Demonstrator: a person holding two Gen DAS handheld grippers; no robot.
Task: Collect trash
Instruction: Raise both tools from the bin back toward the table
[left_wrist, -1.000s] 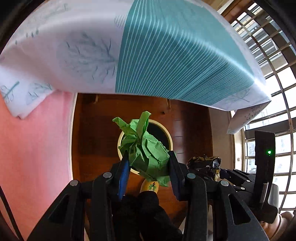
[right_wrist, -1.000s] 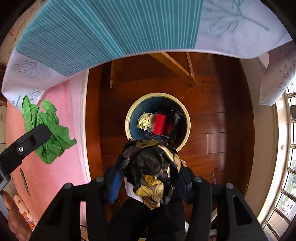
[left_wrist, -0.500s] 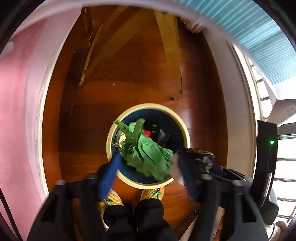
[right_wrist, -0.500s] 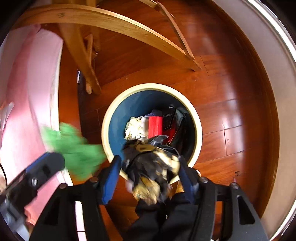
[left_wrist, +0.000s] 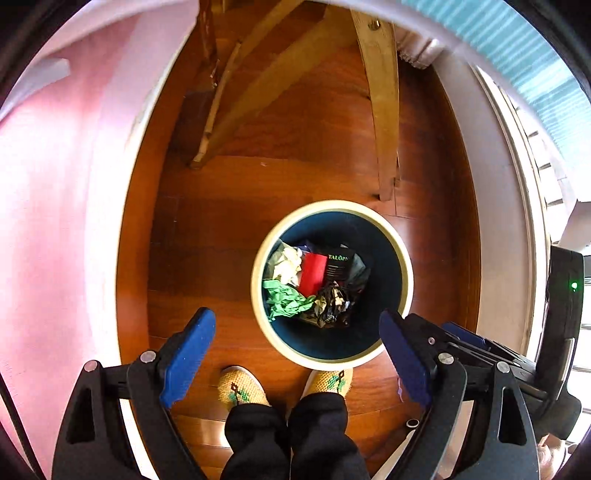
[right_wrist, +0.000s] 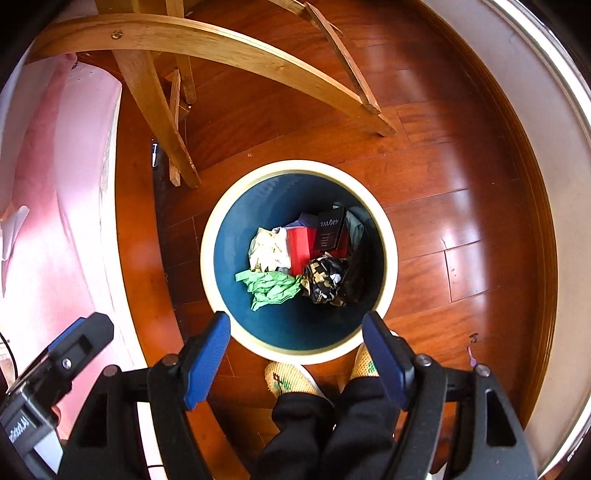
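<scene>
A round bin (left_wrist: 404, 254) (right_wrist: 388, 236) with a cream rim and dark blue inside stands on the wood floor. In it lie a crumpled green paper (left_wrist: 286, 301) (right_wrist: 269, 288), a black and gold wrapper ball (left_wrist: 332, 302) (right_wrist: 325, 278), a red box (right_wrist: 299, 249), a black box (right_wrist: 330, 229) and pale crumpled paper (right_wrist: 267, 249). My left gripper (left_wrist: 295, 350) is open and empty above the bin's near left edge. My right gripper (right_wrist: 295, 349) is open and empty above the bin's near edge.
Wooden chair legs (left_wrist: 384, 110) (right_wrist: 155, 110) stand just beyond the bin. A pink rug (left_wrist: 55, 221) (right_wrist: 51, 184) lies to the left. The person's feet in yellow slippers (left_wrist: 243, 387) (right_wrist: 288, 376) are right below the bin. A window wall runs along the right.
Both grippers opened over the bin. The green paper dropped from the left one and the black and gold wrapper from the right one; both now lie in the bin.
</scene>
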